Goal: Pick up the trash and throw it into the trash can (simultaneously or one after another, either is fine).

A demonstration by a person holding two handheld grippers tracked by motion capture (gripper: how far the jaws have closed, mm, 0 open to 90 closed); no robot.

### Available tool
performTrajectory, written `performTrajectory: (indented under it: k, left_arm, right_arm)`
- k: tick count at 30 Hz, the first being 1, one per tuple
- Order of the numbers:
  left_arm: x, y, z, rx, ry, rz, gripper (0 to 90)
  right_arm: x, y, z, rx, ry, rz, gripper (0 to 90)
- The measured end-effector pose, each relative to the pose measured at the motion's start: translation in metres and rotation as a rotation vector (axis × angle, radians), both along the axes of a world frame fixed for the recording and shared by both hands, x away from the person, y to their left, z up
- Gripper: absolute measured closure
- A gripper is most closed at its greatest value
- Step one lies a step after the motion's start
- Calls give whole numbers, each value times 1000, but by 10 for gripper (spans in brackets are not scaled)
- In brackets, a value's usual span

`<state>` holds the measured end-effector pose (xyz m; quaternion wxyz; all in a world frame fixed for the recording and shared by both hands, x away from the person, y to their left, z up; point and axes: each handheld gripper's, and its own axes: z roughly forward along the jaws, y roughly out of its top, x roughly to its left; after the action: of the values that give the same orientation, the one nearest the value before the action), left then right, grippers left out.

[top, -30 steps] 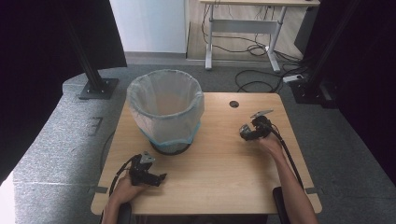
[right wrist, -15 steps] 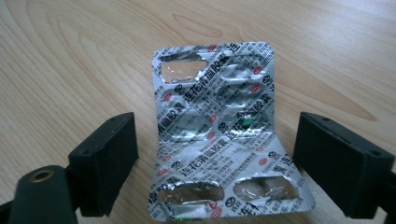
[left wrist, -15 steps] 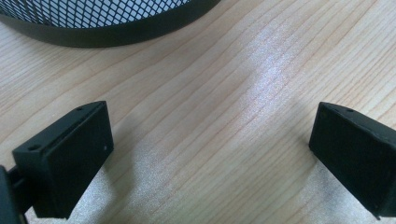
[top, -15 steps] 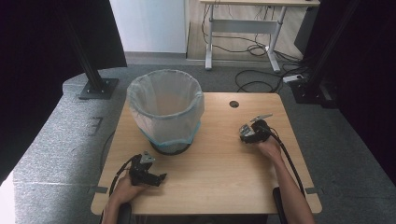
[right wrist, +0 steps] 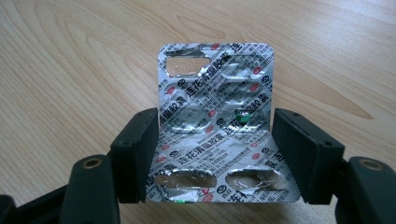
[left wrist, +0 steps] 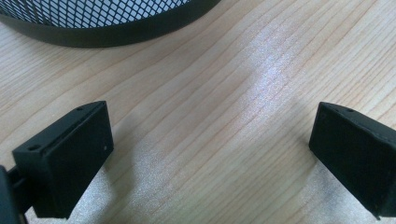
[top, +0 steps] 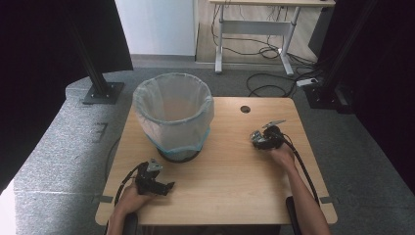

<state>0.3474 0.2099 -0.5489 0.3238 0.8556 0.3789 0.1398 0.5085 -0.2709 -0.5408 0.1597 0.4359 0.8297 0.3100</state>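
In my right gripper (right wrist: 215,154) I have a silver blister pack (right wrist: 215,121) of pills. The jaws have just been closing, and now the two black pads press on its two side edges, so the pack is grasped between them. The foil is bent: the upper half stands up and the lower half lies toward the camera. The foil is printed all over with black Chinese characters, repeated in slanted rows, and with small round red marks; I read 连花清瘟胶囊 in several places. Several pockets are torn open and empty. In one pocket near the middle I see something small and green, but I cannot tell what it is.

In the high view this right gripper (top: 264,139) is at the right side of the wooden table (top: 235,181), well apart from the waste basket (top: 173,115).

The basket stands on the left half of the table. It is black metal mesh with a thin pale plastic bag as liner, folded over the rim. I cannot see anything inside the bag.

My left gripper (top: 155,181) rests on the table near the basket's base. Its jaws stand wide apart with only bare wood between them.
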Motion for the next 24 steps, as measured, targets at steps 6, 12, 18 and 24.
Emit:
performTrajectory:
  k: [6,12,18,24]
  left_arm:
    - [0,0,0,0,0,0,0]
    - [0,0,0,0,0,0,0]
    - [0,0,0,0,0,0,0]
    - [0,0,0,0,0,0,0]
  right_arm:
    - [0,0,1,-3,8,-7,332]
    - [-1,1,2,-12,17,-17,334]
    - [-3,1,6,-42,27,-11,334]
    - [-6,3,15,-10,28,5,334]
